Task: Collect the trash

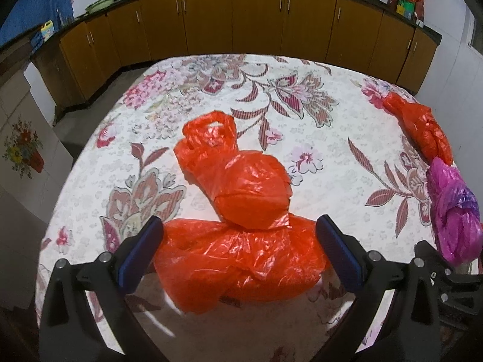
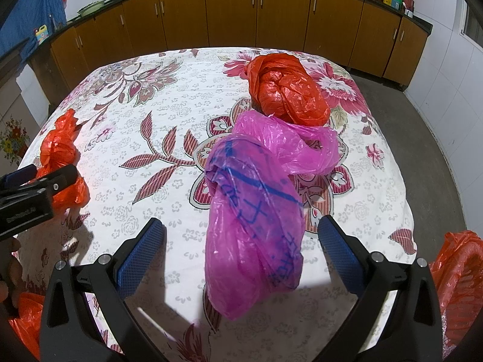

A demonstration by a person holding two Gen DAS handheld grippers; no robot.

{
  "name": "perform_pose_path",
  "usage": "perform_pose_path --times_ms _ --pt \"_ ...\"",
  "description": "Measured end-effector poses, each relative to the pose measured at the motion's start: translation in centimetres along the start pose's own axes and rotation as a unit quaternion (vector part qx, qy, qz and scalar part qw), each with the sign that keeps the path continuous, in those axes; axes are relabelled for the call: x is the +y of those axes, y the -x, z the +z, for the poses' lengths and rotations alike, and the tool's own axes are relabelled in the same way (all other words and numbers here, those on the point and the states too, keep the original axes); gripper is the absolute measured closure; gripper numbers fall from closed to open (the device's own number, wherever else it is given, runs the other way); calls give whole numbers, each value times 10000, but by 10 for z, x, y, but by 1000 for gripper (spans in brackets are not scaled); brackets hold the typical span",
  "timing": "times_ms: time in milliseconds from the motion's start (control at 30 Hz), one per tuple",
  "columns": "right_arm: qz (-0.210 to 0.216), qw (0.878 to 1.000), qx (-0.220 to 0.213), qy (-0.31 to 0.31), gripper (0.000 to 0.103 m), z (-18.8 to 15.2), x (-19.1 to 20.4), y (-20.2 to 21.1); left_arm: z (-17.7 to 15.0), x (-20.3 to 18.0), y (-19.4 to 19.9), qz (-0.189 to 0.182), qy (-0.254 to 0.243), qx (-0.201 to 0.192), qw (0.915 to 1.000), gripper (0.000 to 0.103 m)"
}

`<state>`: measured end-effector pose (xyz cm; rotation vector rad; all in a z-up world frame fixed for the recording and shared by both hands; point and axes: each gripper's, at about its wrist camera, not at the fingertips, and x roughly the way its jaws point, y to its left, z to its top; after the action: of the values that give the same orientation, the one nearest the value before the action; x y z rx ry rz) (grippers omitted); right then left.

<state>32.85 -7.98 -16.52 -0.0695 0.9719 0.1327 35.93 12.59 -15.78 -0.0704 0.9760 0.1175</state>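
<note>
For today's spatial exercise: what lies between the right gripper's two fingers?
The pink plastic bag, lying on the floral cloth between the open fingers, shown in the right wrist view.

Brown cabinets [image 1: 256, 21], grey floor [image 2: 422, 138], white walls [image 2: 446, 69].

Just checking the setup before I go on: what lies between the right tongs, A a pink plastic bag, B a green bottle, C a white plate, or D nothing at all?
A: in the right wrist view the pink plastic bag with blue print lies on the flowered cloth between the open right tongs.
</note>
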Motion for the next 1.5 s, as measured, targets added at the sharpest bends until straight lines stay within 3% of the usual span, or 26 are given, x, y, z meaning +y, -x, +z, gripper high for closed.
perform_pose_path --times_ms 100,167,200,233,267,333,367,467,767,1000,1500 --pt "13 10000 -2 -1 2 0 0 -1 -2 2 -1 -89 63 -39 9999 13" --pt "3 10000 -38 -17 4 -1 -1 0 -2 0 2 -95 -33 -126 9999 35" --pt "-14 9999 -111 -34 13 0 -1 2 -2 -1 4 -145 -68 -151 9998 41" --pt "0 9998 -178 -27 31 -1 -1 5 -1 -1 5 -194 -86 -170 9996 53" --pt "15 9997 -228 -8 38 -2 -1 8 0 -1 6 -230 -88 -174 9995 64" --pt "64 9996 -277 -16 58 -3 -2 10 0 0 8 -330 -65 -180 9993 75" --pt "85 9995 -294 -27 64 -3 -3 11 0 1 8 -356 -59 -178 9992 78" --pt "295 9990 -330 -82 67 -4 -6 14 -2 2 10 -439 -90 -232 9987 85" --pt "724 9950 -686 49 69 -9 -7 34 -5 6 22 -691 -154 -513 9962 90" --pt "823 9928 -868 -91 69 -9 -12 52 -2 5 41 -748 -263 -750 9940 90" --pt "623 9861 -1462 -476 69 -20 -56 137 10 -16 114 -846 -522 -1279 9868 90"
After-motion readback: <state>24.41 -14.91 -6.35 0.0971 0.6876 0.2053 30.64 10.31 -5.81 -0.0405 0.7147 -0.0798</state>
